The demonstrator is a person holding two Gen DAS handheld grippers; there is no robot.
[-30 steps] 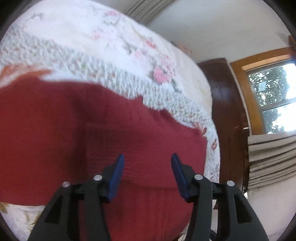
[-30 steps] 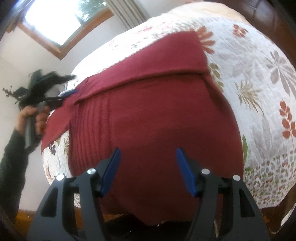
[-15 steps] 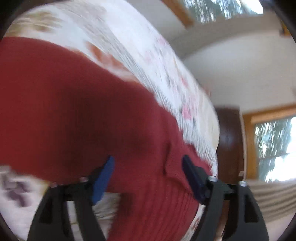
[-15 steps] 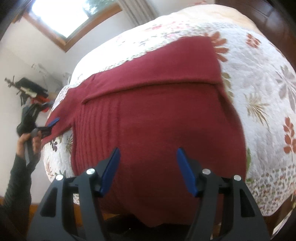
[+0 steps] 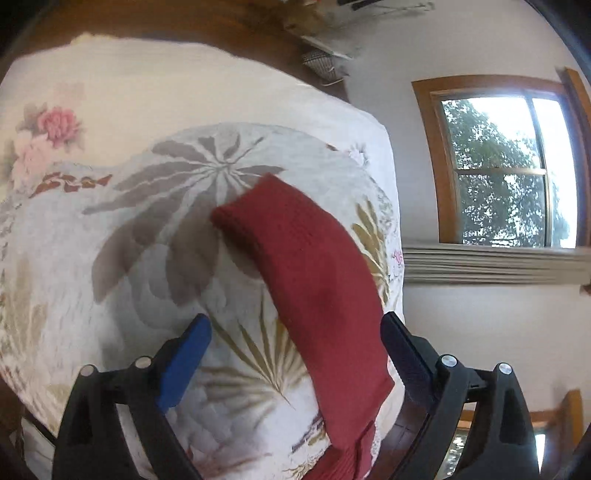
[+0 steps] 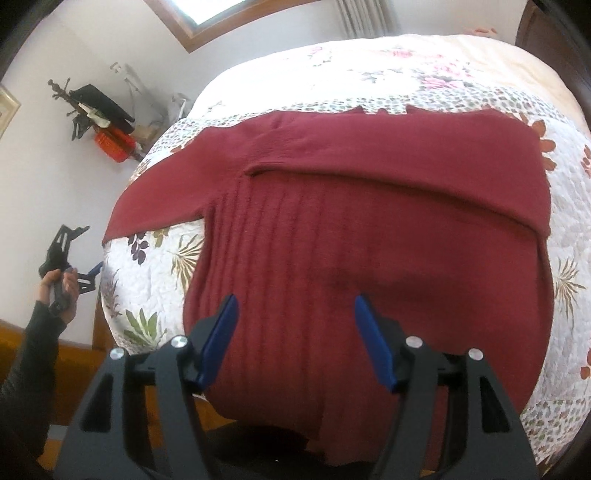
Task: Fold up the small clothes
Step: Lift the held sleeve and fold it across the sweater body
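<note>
Red sweater (image 6: 369, 236), spread on bed (image 6: 554, 288). One sleeve (image 5: 314, 280) newly let go, lying outstretched. Left gripper (image 5: 295, 354) and right gripper (image 6: 295, 339): fingers released, empty. Sleeve fold pending.

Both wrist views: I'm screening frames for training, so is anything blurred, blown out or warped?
Left wrist view: sweater sleeve slightly soft, window overexposed, strong fisheye bending. Right wrist view: red sweater fairly sharp, window corner blown white, bed quilt bulging from distortion.

Sweater (image 6: 369, 229) hem behind right tongs (image 6: 295, 332)
</note>
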